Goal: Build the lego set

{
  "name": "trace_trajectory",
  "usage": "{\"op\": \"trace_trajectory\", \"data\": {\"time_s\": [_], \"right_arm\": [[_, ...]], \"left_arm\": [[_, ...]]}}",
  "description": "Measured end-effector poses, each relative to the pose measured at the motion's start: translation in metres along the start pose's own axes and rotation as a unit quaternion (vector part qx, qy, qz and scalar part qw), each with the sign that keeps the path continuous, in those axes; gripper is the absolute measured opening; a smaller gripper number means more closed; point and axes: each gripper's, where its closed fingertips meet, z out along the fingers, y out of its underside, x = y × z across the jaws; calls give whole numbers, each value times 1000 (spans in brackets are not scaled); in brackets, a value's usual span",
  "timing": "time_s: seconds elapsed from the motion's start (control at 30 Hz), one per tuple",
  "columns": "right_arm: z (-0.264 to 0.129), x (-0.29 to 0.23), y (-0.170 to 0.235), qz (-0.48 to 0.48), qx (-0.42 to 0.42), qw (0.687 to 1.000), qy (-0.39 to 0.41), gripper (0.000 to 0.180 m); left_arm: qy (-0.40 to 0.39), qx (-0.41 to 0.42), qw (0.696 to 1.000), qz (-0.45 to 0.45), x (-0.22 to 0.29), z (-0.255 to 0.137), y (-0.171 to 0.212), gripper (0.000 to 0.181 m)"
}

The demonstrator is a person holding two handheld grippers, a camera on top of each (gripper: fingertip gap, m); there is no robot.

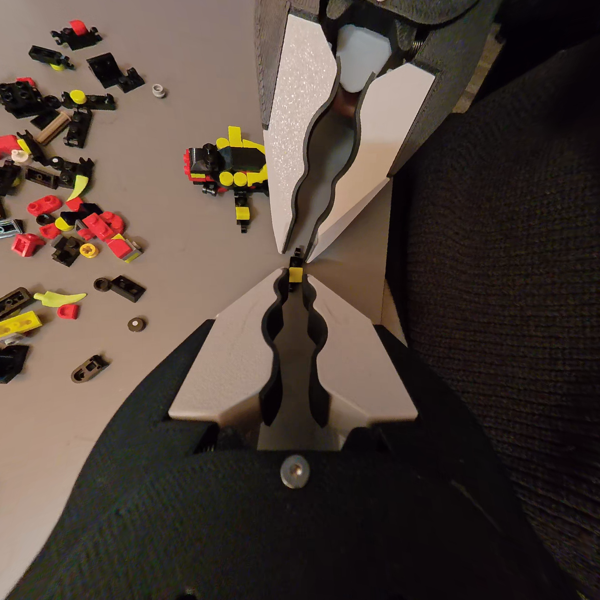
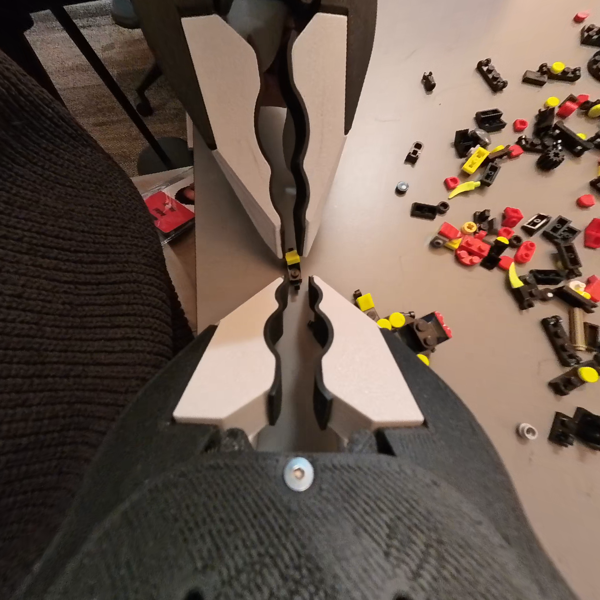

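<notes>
The left gripper (image 1: pixel 294 282) was closed on the yellow end of a tiny black-and-yellow lego sub-assembly (image 1: pixel 295 271). Tip to tip with it, the right gripper (image 2: pixel 296 283) stood with a narrow gap at its tips around the black end; whether it truly pinched I could not tell. The piece hung just above the near edge of the table (image 1: pixel 194 65). It looked featherlight, rigid and slick, liable to twist or pop free, so the flat sides seemed the place to hold. Further left lay the half-built model (image 1: pixel 229 167), then loose bricks (image 1: pixel 74 224).
</notes>
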Motion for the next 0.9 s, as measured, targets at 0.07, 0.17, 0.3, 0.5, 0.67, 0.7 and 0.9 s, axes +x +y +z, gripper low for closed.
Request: {"op": "trace_trajectory", "data": {"time_s": [0.07, 0.17, 0.3, 0.5, 0.67, 0.7, 0.9], "right_arm": [[0, 0, 0, 1, 1, 1000, -1, 11], [0, 0, -1, 2, 3, 1000, -2, 10], [-3, -1, -6, -2, 16, 1000, -3, 11], [-3, -3, -10, 1, 27, 1000, -8, 11], [-2, -1, -5, 1, 13, 1000, -4, 9], [-2, -1, -5, 2, 12, 1000, -5, 8], [0, -2, -2, 3, 6, 1000, -8, 4]], "left_arm": [[1, 0, 1000, 0, 0, 0, 0, 6], [1, -1, 1000, 0, 0, 1, 0, 6], [1, -2, 1000, 0, 0, 1, 0, 6], [1, -2, 1000, 0, 0, 1, 0, 6], [0, -2, 1000, 0, 0, 2, 0, 6], [0, -1, 1000, -1, 0, 2, 0, 6], [1, 4, 1000, -5, 0, 1, -2, 6]]}}
